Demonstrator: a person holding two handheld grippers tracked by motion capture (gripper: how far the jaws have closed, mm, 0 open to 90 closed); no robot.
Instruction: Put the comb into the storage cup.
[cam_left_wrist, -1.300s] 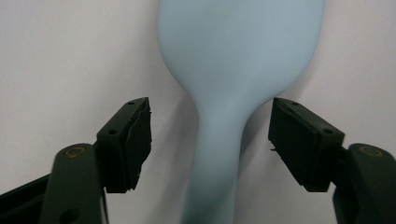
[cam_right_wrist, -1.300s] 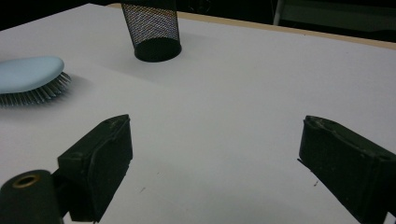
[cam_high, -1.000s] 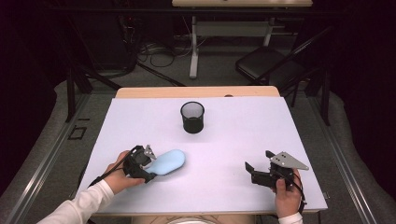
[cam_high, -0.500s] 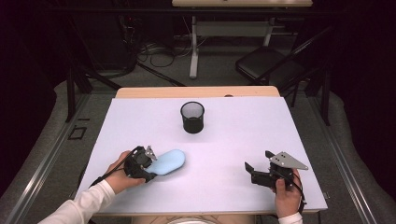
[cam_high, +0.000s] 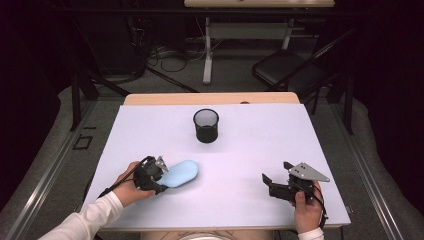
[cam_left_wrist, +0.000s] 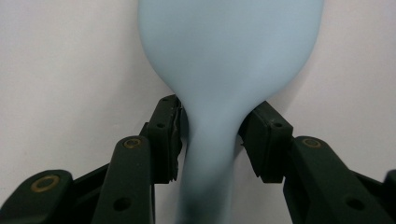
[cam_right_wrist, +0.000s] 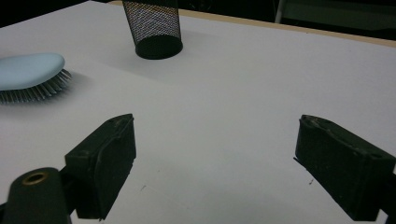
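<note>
The left tongs (cam_left_wrist: 212, 135) are clamped on the narrow neck of the pale blue hairbrush (cam_left_wrist: 229, 60), where handle meets head; in the left gripper view both pads touch the neck's sides and the head widens away toward 12 o'clock. In the high view the left tongs (cam_high: 159, 172) sit at about 8 o'clock from the worktop's middle, and the hairbrush (cam_high: 180, 173) lies flat on the white worktop (cam_high: 250, 145), its head pointing toward 3 o'clock from the hand. The right tongs (cam_high: 272, 176) stand apart with nothing between them (bare worktop shows in the gap in the right gripper view (cam_right_wrist: 212, 163)), at roughly 4 o'clock, well apart from the brush. In that same view the hairbrush (cam_right_wrist: 30, 70) lies bristles down at 10 o'clock. Farther off, the black mesh cup (cam_high: 206, 125) stands upright near 12 o'clock, apart from both hands.

Against the earlier high views, brush, cup and both hands sit in the same places; the left tongs have just been closing, with the brush's neck between them.

The handle's lower end blurs out at the bottom edge of the left gripper view, and in the high view the left hand (cam_high: 131, 186) and gripper body cover the handle. The cup's rim (cam_right_wrist: 149, 18) is cut off at the top of the right gripper view.
</note>
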